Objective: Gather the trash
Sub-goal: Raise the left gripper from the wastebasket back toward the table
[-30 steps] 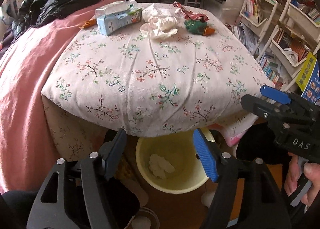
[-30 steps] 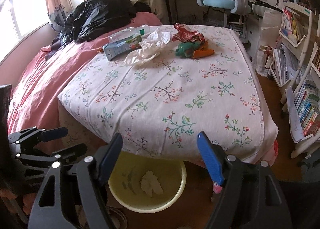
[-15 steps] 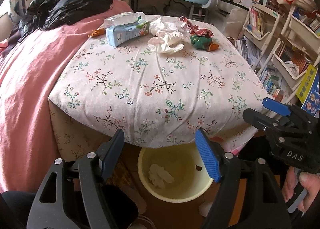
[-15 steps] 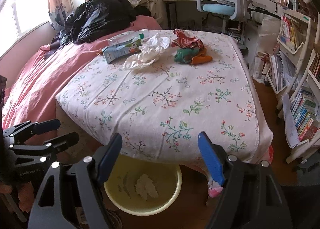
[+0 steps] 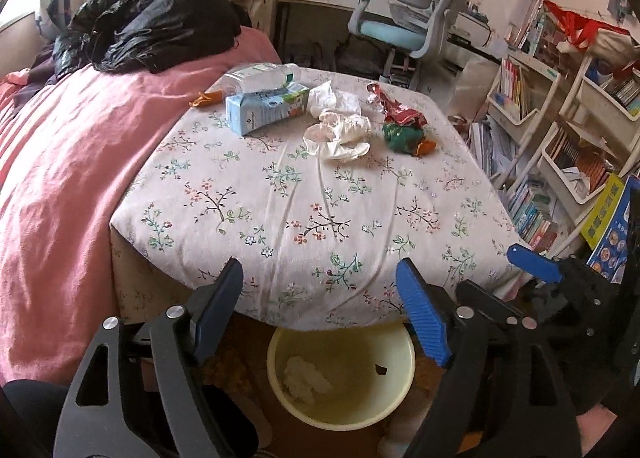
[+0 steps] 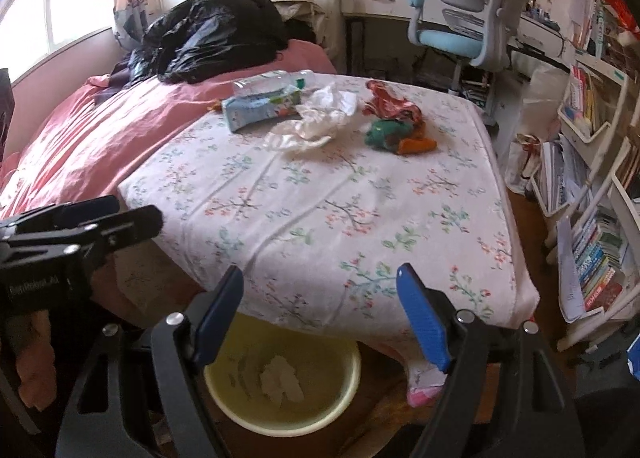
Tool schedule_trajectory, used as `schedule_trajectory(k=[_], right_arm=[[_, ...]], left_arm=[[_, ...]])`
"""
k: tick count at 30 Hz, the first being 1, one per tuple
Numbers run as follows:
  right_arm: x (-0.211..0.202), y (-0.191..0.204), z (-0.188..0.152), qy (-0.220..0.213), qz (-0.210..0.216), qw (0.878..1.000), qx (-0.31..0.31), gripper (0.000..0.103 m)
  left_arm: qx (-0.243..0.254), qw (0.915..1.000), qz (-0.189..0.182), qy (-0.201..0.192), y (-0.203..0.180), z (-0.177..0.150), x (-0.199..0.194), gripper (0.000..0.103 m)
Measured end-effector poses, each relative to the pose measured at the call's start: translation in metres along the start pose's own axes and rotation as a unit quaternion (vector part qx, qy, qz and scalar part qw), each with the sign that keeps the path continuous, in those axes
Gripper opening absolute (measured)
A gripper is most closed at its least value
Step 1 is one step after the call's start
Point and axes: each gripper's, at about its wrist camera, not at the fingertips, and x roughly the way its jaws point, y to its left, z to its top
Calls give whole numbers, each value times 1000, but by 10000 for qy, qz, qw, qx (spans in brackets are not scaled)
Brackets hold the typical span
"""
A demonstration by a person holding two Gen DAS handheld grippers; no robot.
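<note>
1. Two views show your grippers near the foot of the bed. In the left wrist view your left gripper [image 5: 320, 298] has its jaws spread and still widening, with nothing between the blue pads; only the edge of the floral sheet [image 5: 312, 197] and the bin show through the gap. The yellow bin [image 5: 340, 378] stands on the floor just below the bed edge, with a crumpled white tissue [image 5: 304, 378] and a small dark scrap inside. The remaining trash lies at the far end of the sheet: a clear plastic bottle [image 5: 260, 77] lying on its side, touching a light blue carton [image 5: 266, 111] in front of it, crumpled white paper [image 5: 340, 129] beside that, and red and green wrappers [image 5: 404, 125] to the right. Your right gripper [image 5: 532, 258] shows at the right edge, near the bookshelves [image 5: 560, 129].

2. In the right wrist view your right gripper [image 6: 320, 298] also has its jaws released and empty, over the sheet's near edge [image 6: 360, 217]. The bin [image 6: 280, 410] sits below it, partly under the bed, with the tissue [image 6: 280, 378] in it. The bottle [image 6: 272, 81], carton [image 6: 260, 107], white paper [image 6: 316, 121] and wrappers [image 6: 392, 121] lie clustered far up the bed, well apart from both grippers. Your left gripper [image 6: 80, 221] appears at the left, its fingers apart, over the pink blanket [image 6: 100, 129].
</note>
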Motion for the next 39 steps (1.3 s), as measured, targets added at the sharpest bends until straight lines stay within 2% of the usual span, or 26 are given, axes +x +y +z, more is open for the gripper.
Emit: schedule_trajectory(k=[5, 9, 15, 20, 25, 28, 31, 33, 39], right_arm=[[-10, 21, 3, -182, 114, 9994, -266, 77], [-15, 32, -6, -259, 41, 9974, -667, 81], [-18, 25, -11, -300, -57, 9977, -613, 81], [-21, 5, -12, -287, -147, 9990, -310, 81], [-24, -11, -9, -323, 15, 9989, 335, 81], [-30, -7, -5, -485, 100, 9983, 299, 82], [-33, -4, -6, -556, 85, 9983, 162, 83], [-33, -8, -5, -548, 128, 9980, 277, 83], [-43, -15, -1, -603, 231, 9960, 625, 83]], left_arm=[[-109, 9999, -25, -22, 7, -2, -6, 78], [-174, 9997, -54, -180, 10, -4, -18, 78], [-141, 9996, 179, -166, 14, -17, -24, 79], [-482, 9984, 32, -307, 26, -24, -38, 79], [-257, 9991, 49, -327, 17, -38, -51, 79], [-183, 9994, 56, -283, 12, -47, -61, 79], [-59, 9989, 109, -458, 7, -47, -74, 80], [-23, 9986, 173, -495, 7, -50, -78, 82], [-160, 9992, -7, -368, 7, -53, -75, 82]])
